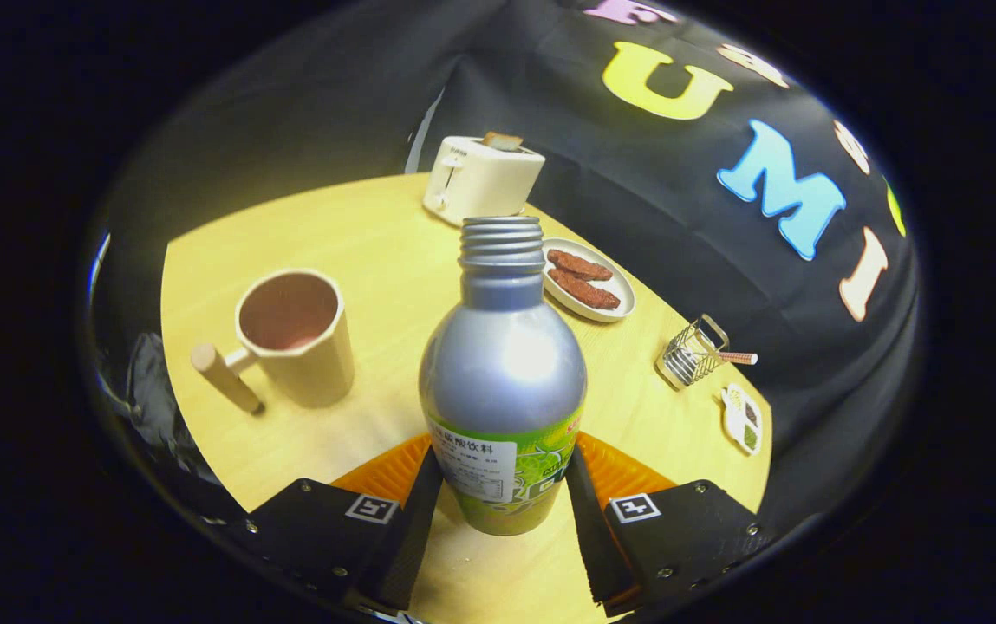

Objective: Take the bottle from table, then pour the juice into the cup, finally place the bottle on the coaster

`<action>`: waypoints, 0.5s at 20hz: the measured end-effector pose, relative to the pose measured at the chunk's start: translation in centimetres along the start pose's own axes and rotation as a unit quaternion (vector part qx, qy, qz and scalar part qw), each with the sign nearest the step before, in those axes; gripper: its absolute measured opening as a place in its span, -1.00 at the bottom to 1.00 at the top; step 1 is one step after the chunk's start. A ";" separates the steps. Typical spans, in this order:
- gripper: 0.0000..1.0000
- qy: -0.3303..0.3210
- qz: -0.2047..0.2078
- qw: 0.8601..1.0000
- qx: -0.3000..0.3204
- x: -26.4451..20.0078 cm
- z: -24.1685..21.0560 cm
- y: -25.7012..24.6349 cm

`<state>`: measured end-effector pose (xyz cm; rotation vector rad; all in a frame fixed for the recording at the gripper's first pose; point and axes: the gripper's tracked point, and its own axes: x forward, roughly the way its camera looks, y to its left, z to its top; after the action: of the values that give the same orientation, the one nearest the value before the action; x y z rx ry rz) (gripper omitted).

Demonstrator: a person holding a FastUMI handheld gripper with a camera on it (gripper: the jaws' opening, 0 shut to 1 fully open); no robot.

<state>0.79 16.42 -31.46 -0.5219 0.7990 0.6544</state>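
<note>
A silver bottle point(502, 364) with a green label and an open threaded neck stands upright between my fingers. My gripper point(502, 472) is shut on the bottle, with both fingers pressing on its labelled lower part. An orange ribbed coaster point(385, 468) shows just behind the bottle's base on both sides, partly hidden by the fingers. Whether the bottle's base touches the coaster or the table I cannot tell. A beige cup point(298, 334) with a wooden peg handle stands beyond my left finger, and its inside looks dark reddish.
On the round wooden table point(376, 243), a white toaster point(480, 178) with a slice of bread stands at the far edge. A plate point(589, 282) with two brown pieces, a small wire rack point(693, 354) and a little dish point(742, 419) lie to the right.
</note>
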 end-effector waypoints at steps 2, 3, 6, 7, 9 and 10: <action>0.47 -0.012 0.005 1.000 0.028 0.4 0.4 -0.4; 0.48 -0.018 0.006 0.999 0.041 0.7 0.7 -0.7; 0.48 -0.043 0.013 0.996 0.077 1.4 1.8 -1.4; 0.48 -0.048 0.015 0.995 0.086 2.1 1.8 -1.3; 0.47 -0.060 0.015 0.993 0.101 2.7 2.2 -1.9; 0.48 -0.065 0.016 0.992 0.108 3.0 2.4 -2.0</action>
<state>4.94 17.54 -32.04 -0.2673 0.7461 0.6169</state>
